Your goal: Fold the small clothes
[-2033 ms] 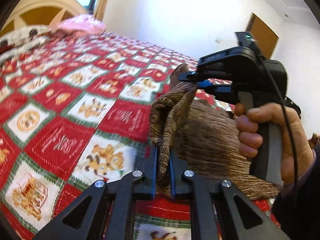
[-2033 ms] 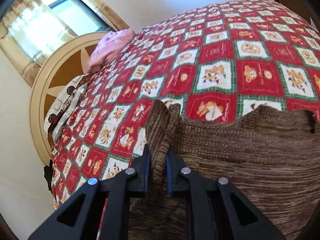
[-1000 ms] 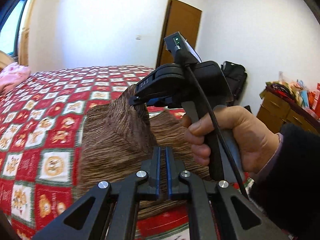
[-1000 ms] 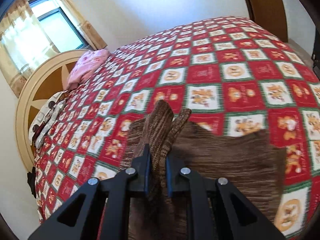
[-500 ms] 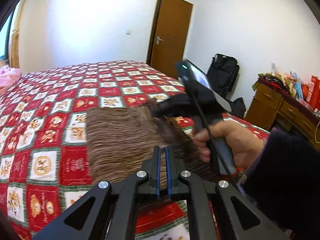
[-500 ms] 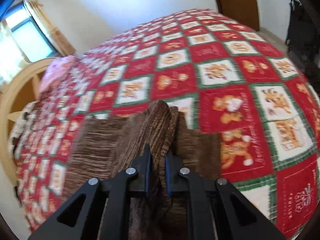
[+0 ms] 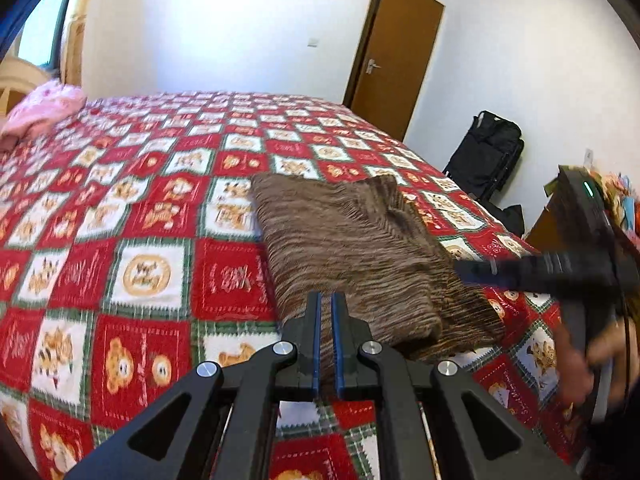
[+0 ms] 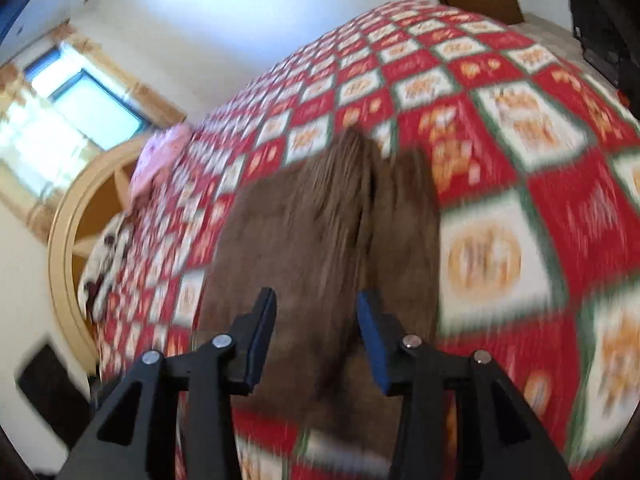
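With the fold laid on the bed, the right claw is opening off the brown garment while the left claw is pinching its near edge, which looks due for release next.

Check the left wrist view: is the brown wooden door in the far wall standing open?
No. The brown wooden door sits shut in its frame, its handle showing.

Brown garment dropped flat onto the bedspread
Right gripper, clamped on the cloth a second ago, is opening and swinging aside.
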